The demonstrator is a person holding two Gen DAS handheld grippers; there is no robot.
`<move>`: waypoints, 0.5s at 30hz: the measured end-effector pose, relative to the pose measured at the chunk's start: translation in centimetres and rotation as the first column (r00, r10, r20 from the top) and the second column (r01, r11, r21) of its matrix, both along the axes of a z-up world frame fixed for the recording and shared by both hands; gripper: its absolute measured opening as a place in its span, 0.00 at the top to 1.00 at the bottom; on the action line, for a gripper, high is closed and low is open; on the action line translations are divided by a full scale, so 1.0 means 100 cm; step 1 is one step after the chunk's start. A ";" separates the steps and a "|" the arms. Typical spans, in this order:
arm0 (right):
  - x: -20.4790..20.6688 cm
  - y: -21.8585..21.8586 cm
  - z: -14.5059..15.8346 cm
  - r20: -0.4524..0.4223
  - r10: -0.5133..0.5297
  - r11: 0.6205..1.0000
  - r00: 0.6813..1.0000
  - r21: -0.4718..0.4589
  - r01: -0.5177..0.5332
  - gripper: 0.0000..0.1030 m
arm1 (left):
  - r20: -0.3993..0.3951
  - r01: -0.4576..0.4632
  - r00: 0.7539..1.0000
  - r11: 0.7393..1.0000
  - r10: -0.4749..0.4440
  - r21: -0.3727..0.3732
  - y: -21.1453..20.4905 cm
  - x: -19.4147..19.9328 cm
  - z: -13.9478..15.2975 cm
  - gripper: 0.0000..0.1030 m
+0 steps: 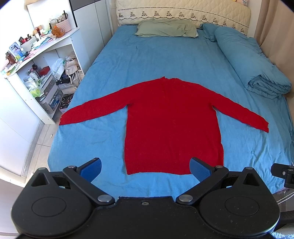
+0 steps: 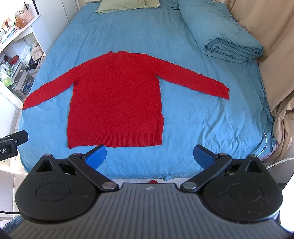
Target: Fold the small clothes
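Though both views show sweater (image 1: pixel 172 126), only left shows headboard (image 1: pixel 183 12).

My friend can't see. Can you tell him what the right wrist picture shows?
A red sweater lies flat on a blue bed, sleeves spread wide. The open right gripper hovers near its hem, holding nothing.

The red sweater (image 1: pixel 172 128) is fuzzy matt knit; the blue bedsheet (image 1: pixel 147 60) soft matt cloth.
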State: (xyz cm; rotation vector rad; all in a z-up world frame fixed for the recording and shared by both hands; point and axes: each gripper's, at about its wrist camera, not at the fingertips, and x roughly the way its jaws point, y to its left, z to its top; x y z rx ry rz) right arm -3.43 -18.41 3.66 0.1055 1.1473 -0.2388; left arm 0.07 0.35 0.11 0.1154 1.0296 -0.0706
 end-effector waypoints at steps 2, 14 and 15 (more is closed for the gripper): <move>0.000 0.000 0.000 0.000 0.000 1.000 1.000 0.000 0.000 0.00 | 0.000 0.001 1.000 1.000 -0.001 0.000 0.000 0.000 0.000 0.00; -0.001 0.000 0.001 0.001 -0.002 1.000 1.000 0.000 0.002 0.00 | 0.000 0.000 1.000 1.000 0.000 -0.001 0.000 0.000 0.000 0.00; -0.001 0.000 0.001 0.002 -0.003 1.000 1.000 0.000 0.003 0.00 | 0.000 0.000 1.000 1.000 0.000 -0.001 0.000 0.000 0.000 0.00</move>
